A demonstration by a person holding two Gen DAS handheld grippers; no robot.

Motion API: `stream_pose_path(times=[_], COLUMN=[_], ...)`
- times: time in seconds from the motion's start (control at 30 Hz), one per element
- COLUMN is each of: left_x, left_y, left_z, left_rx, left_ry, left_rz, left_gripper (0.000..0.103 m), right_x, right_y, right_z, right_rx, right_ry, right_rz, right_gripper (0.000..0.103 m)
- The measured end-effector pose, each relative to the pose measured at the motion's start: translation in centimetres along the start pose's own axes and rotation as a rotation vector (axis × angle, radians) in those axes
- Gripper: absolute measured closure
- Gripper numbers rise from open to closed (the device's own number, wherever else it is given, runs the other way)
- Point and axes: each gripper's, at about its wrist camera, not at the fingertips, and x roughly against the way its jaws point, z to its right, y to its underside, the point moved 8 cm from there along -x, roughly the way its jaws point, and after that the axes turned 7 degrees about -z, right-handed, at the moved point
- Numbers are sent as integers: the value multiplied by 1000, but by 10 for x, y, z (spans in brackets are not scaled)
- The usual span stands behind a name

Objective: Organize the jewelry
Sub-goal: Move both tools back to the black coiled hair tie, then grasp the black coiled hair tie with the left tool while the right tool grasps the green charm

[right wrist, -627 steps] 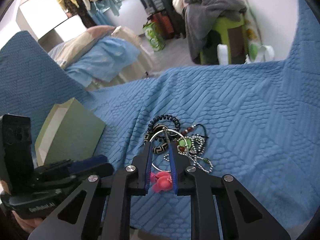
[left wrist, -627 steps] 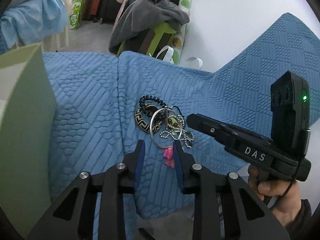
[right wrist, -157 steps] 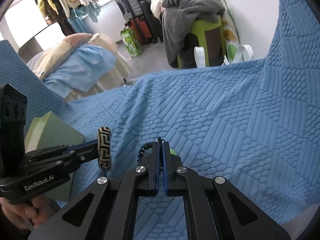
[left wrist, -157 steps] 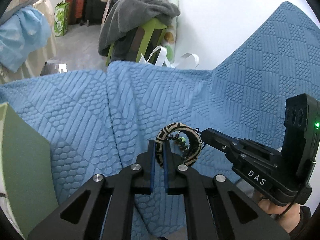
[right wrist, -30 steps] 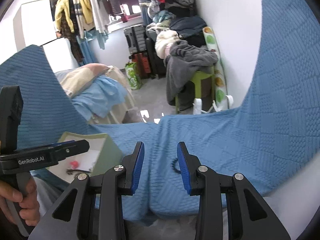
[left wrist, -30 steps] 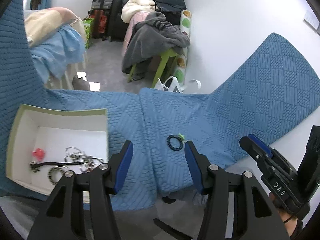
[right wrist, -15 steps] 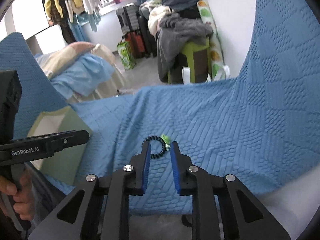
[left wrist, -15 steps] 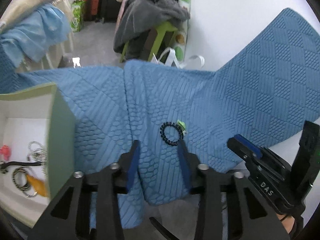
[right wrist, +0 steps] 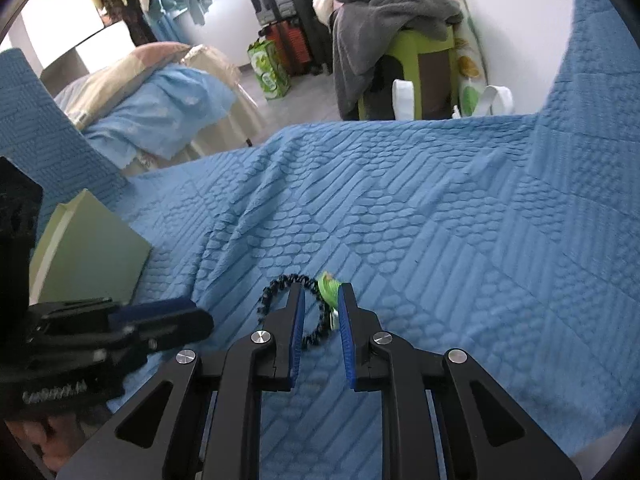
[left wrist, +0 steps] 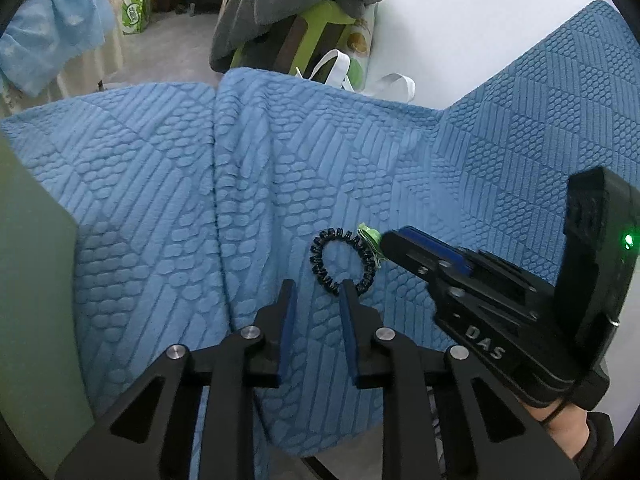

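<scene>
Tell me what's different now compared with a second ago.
Both tools have dropped toward the black coil bracelet while their jaws have been closing. The right tool now straddles its green charm end; the left tool sits at its near edge. Nothing is gripped yet. The bracelet, blue cover and green box stayed put.

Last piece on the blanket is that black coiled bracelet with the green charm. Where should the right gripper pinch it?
Pinch the black coiled bracelet on its near-right arc, beside the green charm, coming from above. It lies flat on the blue blanket, so one finger should go inside the loop. The right gripper already straddles that arc, jaws not yet touching.
</scene>
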Motion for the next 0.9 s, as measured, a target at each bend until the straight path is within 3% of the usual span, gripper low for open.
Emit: stream_pose_path(times=[0.33, 0.6, 0.9], left_x=[-25, -39, -49], left_y=[-3, -8, -21], left_z=[1, 9, 20], left_rx=[-7, -40, -86], left_ry=[-12, -49, -99], left_rz=[-37, -27, -17], left_gripper=[81, 81, 81], right_x=[-19, -17, -1], right_y=[-3, -3, -8], right_z=[7, 22, 34], right_rx=[-10, -106, -162], right_ry=[-8, -63, -72], right_rz=[-44, -55, -9], right_gripper=[88, 89, 89])
